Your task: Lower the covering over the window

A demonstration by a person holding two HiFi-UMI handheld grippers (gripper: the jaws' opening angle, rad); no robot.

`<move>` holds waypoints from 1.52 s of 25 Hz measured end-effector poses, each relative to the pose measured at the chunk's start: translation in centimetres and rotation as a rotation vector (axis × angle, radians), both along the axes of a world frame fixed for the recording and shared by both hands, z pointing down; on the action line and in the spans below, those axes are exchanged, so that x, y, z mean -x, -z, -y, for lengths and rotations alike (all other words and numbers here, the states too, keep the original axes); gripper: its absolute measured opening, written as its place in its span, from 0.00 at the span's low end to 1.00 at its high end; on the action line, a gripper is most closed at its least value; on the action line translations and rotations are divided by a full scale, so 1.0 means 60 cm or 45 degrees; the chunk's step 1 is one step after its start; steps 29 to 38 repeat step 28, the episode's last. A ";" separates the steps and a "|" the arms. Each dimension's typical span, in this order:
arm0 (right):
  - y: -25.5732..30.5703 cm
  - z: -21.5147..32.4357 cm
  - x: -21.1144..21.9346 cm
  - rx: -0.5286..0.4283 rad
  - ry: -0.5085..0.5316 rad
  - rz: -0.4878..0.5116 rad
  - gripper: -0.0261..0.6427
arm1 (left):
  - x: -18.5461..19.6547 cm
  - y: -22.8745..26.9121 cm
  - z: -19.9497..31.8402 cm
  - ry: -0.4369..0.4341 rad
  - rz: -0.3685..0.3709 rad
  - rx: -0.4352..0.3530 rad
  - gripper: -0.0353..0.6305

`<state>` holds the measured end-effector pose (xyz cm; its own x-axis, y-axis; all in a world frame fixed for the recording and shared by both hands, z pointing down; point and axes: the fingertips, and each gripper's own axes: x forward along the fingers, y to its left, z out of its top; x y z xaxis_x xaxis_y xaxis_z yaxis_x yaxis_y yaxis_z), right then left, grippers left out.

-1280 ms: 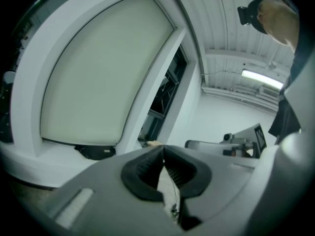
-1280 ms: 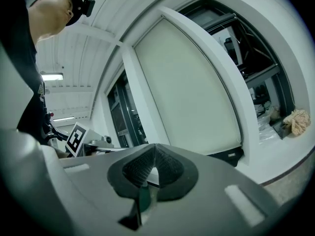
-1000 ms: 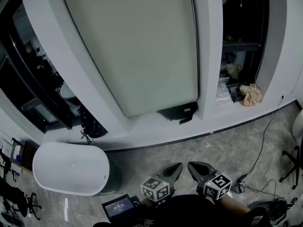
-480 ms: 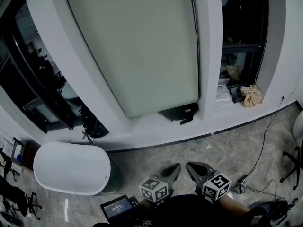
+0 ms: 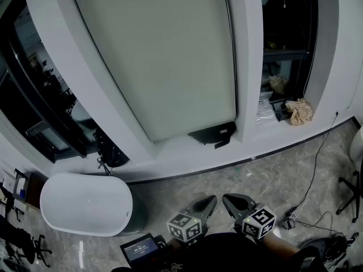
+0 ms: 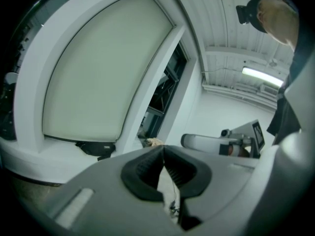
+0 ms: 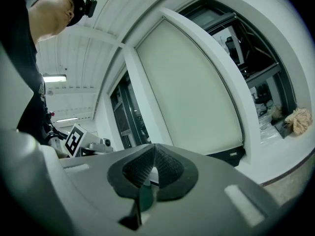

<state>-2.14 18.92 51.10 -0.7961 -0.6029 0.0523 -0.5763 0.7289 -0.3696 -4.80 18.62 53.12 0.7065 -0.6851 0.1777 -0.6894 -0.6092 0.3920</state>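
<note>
A pale roller blind (image 5: 164, 55) hangs down over the middle window, its bottom edge close to the white sill (image 5: 176, 152); it also fills the left gripper view (image 6: 93, 82) and the right gripper view (image 7: 192, 92). A thin pull cord (image 5: 231, 44) runs down its right edge. My left gripper (image 5: 209, 200) and right gripper (image 5: 228, 200) sit side by side near my body at the bottom of the head view, well back from the window. Both are shut with nothing between their pads (image 6: 163, 151) (image 7: 153, 151).
A dark object (image 5: 212, 135) lies on the sill under the blind. A white oval tub (image 5: 85, 203) stands at lower left. A crumpled cloth (image 5: 298, 111) rests on the right sill. Cables (image 5: 312, 174) trail across the floor; a chair base (image 5: 351, 197) stands at right.
The view has shifted slightly; both grippers stay where they were, still shut. The blind has not moved.
</note>
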 end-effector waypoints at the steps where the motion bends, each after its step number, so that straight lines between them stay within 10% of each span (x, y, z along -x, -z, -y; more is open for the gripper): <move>1: 0.000 0.000 0.001 0.001 0.000 0.004 0.05 | 0.000 0.000 0.001 -0.002 0.001 -0.001 0.06; 38: -0.003 0.005 0.006 -0.003 0.012 -0.001 0.05 | 0.001 -0.004 0.009 0.001 0.010 0.005 0.06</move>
